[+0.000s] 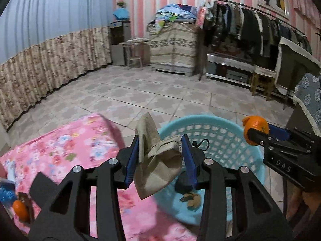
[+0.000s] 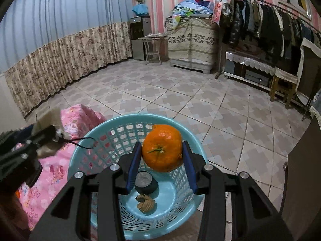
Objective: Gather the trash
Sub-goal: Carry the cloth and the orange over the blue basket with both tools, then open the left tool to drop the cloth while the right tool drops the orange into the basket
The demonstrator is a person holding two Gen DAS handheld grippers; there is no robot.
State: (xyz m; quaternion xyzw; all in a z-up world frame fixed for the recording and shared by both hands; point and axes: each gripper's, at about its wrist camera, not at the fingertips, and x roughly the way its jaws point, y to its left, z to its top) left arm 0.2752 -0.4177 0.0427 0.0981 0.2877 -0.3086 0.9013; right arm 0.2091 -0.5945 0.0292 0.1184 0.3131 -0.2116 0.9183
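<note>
The left gripper is clamped partway closed on a crumpled beige cloth, which hangs in loose folds between the blue pads just over the near-left rim of the light blue basket. The right gripper is likewise partway closed, squeezing an orange by its sides directly above the basket's opening. In the basket bottom already lie a dark round lid-like thing and a brown crumpled scrap. The basket stands on the tiled floor, touching the pink flowered bedding on its left. The main risk is with the cloth: much of it dangles on the bedding side of the rim, so if let go here it could drape over the edge or slide onto the bedding rather than fall in. A thin black cord sticking out by the left gripper could catch in the basket's lattice wall. The orange is round and smooth, held only at two spots; a tilt could let it roll out early, and dropped from height it may bounce off the things below. A second orange sits at the near left on the bedding, not yet collected.
</note>
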